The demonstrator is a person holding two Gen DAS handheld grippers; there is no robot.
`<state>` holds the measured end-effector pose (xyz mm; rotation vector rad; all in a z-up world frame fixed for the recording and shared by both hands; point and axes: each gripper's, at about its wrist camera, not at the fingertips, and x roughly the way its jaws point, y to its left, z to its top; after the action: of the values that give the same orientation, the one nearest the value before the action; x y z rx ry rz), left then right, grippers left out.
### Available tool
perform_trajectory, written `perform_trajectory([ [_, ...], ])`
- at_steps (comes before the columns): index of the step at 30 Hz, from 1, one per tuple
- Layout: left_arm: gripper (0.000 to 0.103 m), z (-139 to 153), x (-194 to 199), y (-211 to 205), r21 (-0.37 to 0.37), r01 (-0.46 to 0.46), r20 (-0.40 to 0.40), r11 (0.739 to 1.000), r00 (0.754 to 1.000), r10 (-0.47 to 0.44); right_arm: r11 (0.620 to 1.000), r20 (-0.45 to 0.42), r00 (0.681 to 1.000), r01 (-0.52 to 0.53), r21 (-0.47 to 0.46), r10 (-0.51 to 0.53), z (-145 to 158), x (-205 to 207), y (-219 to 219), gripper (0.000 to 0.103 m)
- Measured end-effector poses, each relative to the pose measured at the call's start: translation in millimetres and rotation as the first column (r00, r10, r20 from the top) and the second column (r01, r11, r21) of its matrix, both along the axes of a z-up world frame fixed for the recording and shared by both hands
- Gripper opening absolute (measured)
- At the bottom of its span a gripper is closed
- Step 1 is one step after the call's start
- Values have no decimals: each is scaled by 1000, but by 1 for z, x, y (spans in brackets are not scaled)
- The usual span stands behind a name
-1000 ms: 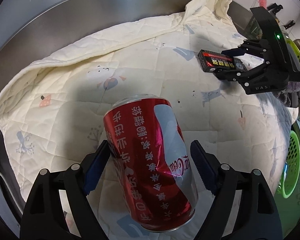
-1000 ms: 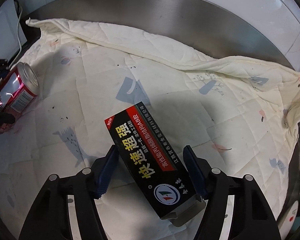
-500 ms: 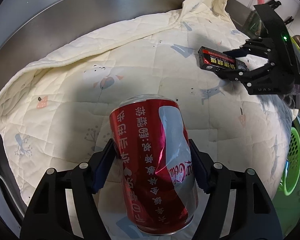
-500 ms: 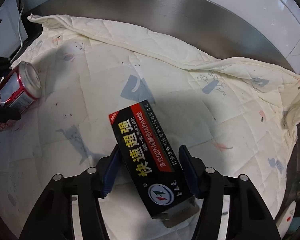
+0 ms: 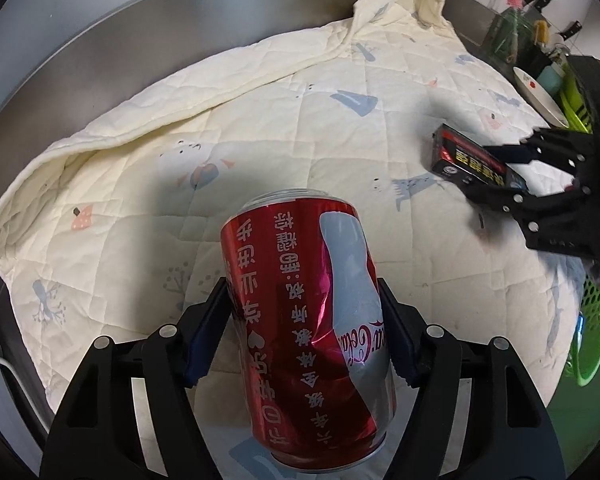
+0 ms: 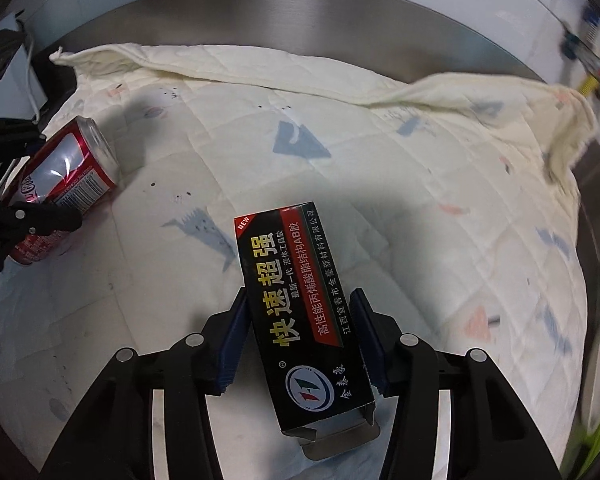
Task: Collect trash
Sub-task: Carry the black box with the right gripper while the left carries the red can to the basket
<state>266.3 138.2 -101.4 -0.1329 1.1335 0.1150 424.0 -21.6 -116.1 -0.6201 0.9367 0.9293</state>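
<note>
My left gripper [image 5: 304,332] is shut on a dented red cola can [image 5: 308,328], held above the cream quilted cloth [image 5: 260,100]. My right gripper [image 6: 300,344] is shut on a black glue box [image 6: 300,312] with yellow and red lettering, its open flap toward me. The right gripper with the glue box [image 5: 468,156] shows at the right of the left wrist view. The cola can [image 6: 64,184] in the left gripper shows at the far left of the right wrist view.
The cloth covers a steel counter [image 5: 140,32] with a raised back edge. A green basket [image 5: 592,344] sits at the right below the counter. A white dish [image 5: 540,92], green rack and utensils stand at the far right.
Both grippers have closed on their items and lifted them off the cloth. The right gripper with the glue box has moved rightward and lower in the left wrist view.
</note>
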Motion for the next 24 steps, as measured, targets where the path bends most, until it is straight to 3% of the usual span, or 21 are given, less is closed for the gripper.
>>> perform_trajectory([
  [8,68,11,-13,-5,-20,10,44,1000,999,-10,985,19,987,157,76,-159,11,-44,-32,49],
  [13,68,25,-25,-20,-52,61,85,997,995,-57,954,-13,965,263,146,-264,21,-76,-62,49],
  [19,68,42,-38,-59,-84,177,143,981,976,-164,894,-25,916,397,208,-401,33,-111,-101,49],
  [24,68,54,-49,-99,-101,275,178,956,951,-254,830,-10,854,507,230,-519,45,-146,-143,49],
])
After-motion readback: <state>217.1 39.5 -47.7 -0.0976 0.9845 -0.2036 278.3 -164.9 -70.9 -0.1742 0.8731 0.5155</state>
